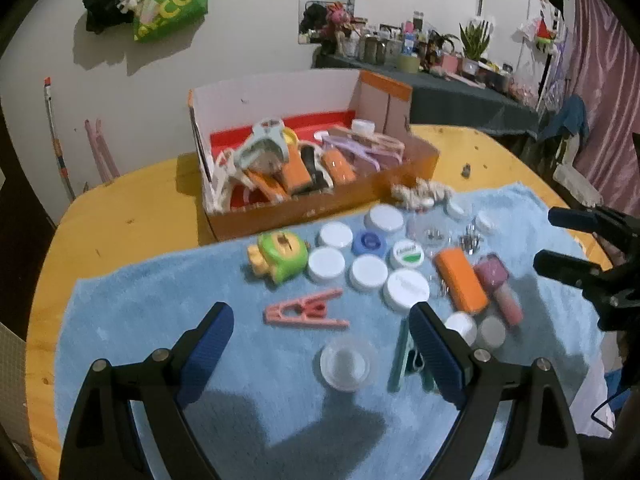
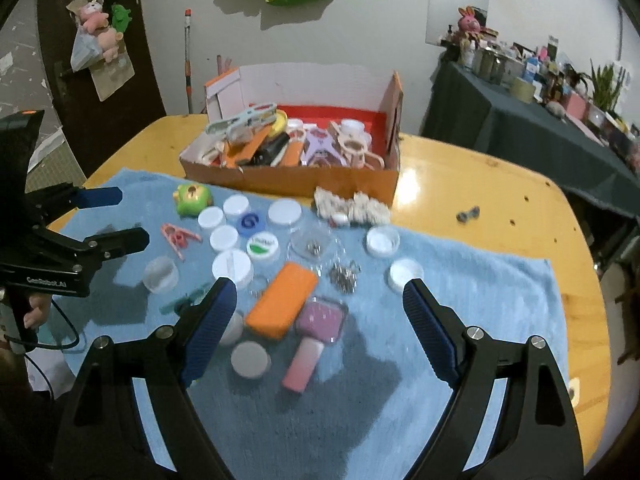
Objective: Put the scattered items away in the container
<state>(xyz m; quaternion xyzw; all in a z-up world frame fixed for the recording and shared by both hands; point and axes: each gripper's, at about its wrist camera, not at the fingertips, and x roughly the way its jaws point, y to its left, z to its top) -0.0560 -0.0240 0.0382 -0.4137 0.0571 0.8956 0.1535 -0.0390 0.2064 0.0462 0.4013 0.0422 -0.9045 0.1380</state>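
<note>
An orange cardboard box (image 1: 320,208) (image 2: 288,180) at the back of the blue towel (image 1: 160,320) (image 2: 480,300) holds clips and orange cases. Loose on the towel lie several white caps (image 1: 326,264) (image 2: 232,266), a green toy (image 1: 282,256) (image 2: 192,199), a pink clothespin (image 1: 306,312) (image 2: 180,237), an orange case (image 1: 460,286) (image 2: 282,304), a pink brush (image 1: 500,286) (image 2: 316,332) and a clear cup (image 1: 346,364) (image 2: 161,274). My left gripper (image 1: 320,340) (image 2: 116,218) is open and empty above the pin and cup. My right gripper (image 2: 316,316) (image 1: 560,240) is open and empty over the case and brush.
The towel lies on a round yellow wooden table (image 1: 132,216) (image 2: 480,184). A teal clip (image 1: 400,356) (image 2: 184,300), metal bits (image 2: 344,276) and a white beaded bundle (image 2: 352,208) also lie on the towel. A dark-clothed side table (image 2: 520,128) with clutter stands behind.
</note>
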